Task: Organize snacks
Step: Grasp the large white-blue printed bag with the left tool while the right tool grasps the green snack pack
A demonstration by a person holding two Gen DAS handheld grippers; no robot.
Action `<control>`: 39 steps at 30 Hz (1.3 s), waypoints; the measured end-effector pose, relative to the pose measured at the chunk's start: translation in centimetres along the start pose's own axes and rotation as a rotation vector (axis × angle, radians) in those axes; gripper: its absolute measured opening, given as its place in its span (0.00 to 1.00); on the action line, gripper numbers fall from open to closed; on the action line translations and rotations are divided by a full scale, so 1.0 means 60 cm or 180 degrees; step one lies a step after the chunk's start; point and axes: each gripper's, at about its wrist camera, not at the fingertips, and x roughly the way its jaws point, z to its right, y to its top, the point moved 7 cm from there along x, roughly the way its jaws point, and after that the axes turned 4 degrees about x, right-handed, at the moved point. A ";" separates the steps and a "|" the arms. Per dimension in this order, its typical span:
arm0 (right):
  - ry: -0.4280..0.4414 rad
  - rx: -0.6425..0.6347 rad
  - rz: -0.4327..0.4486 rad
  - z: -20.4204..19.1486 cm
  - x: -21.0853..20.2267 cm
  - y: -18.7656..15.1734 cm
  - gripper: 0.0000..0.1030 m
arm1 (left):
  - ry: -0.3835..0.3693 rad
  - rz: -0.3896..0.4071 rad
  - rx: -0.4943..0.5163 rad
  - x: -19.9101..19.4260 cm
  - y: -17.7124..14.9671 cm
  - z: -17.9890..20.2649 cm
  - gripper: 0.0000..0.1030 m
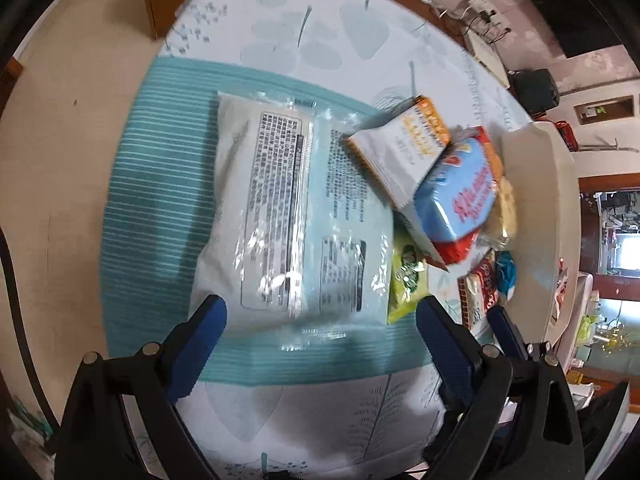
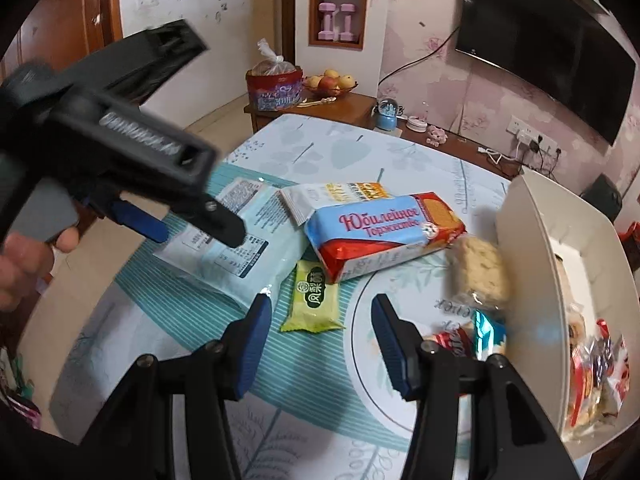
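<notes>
Both grippers hold nothing. Left gripper (image 1: 322, 312) has its blue jaws spread wide above the near end of the big bag (image 1: 288, 208), clear of it. Right gripper (image 2: 320, 316) stands about half open over the table (image 2: 304, 432), with the green packet (image 2: 314, 300) just beyond its tips, untouched.

From the right wrist the left tool appears at the left, a hand (image 2: 24, 256) on its trigger, hiding part of the big bag. That bag lies label-up on a teal mat (image 1: 160, 184) toward the table's left edge. Beyond the green packet sits the biscuit pack (image 2: 384, 232), overlapping a white-and-orange pouch (image 2: 332, 196). A pale rice cake (image 2: 478, 272) lies beside the white box (image 2: 560, 216) at the right edge; it is blurred.

Only the right view shows inside the box: wrapped snacks, too jumbled to name. Small wrappers (image 2: 472, 338) near the right finger are partly hidden by it. The left view cuts the box to a bare wall and its print is too blurred to read.
</notes>
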 end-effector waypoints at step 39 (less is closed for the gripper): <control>-0.0070 -0.0201 -0.0292 -0.018 0.115 -0.015 0.50 | 0.0603 -0.0354 0.0155 0.109 0.062 0.017 0.94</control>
